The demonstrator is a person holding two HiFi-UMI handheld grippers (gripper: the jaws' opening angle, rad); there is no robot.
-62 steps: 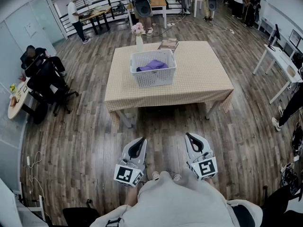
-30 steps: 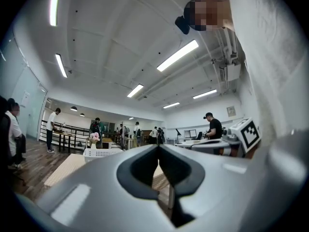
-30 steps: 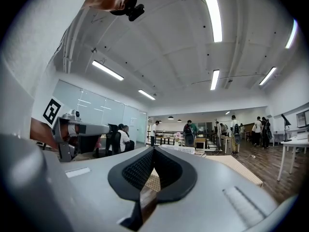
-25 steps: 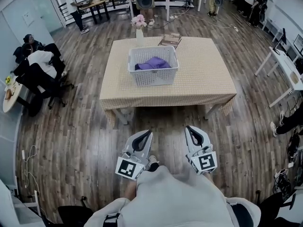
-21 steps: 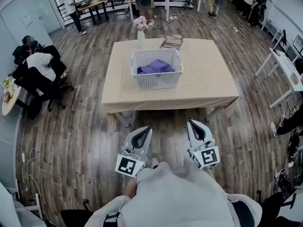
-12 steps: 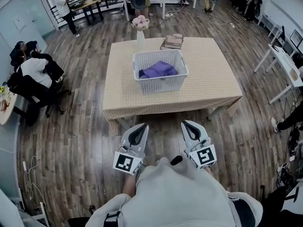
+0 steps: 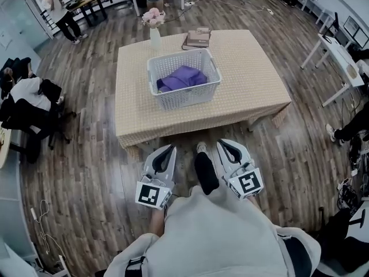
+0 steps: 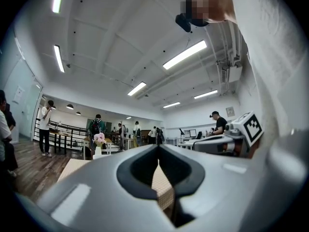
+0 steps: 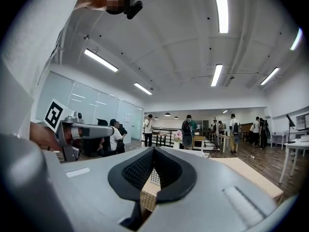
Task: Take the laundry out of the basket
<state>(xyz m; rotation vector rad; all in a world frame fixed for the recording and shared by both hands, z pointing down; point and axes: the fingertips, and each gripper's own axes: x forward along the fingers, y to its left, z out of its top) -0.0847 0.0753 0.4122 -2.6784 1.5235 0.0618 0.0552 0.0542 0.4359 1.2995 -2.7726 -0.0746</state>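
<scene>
A white slatted laundry basket (image 7: 187, 98) stands on a table with a beige checked cloth (image 7: 253, 79). Purple laundry (image 7: 182, 76) lies crumpled inside it. My left gripper (image 7: 167, 150) and right gripper (image 7: 223, 145) are held low near my body, over the wooden floor, short of the table's near edge. Both are shut with nothing between the jaws. In the left gripper view the left gripper (image 8: 158, 153) points level toward the table; in the right gripper view the right gripper (image 9: 153, 153) does the same, with the basket partly hidden behind its jaws.
A vase of pink flowers (image 7: 153, 25) and stacked books (image 7: 197, 37) sit at the table's far edge. My dark-socked foot (image 7: 205, 172) is between the grippers. People sit at the left (image 7: 26, 97); a white desk (image 7: 334, 45) stands at the right.
The table and basket have come closer and shifted left in the head view. A foot has stepped forward between the grippers. Both grippers stay shut near the body.
</scene>
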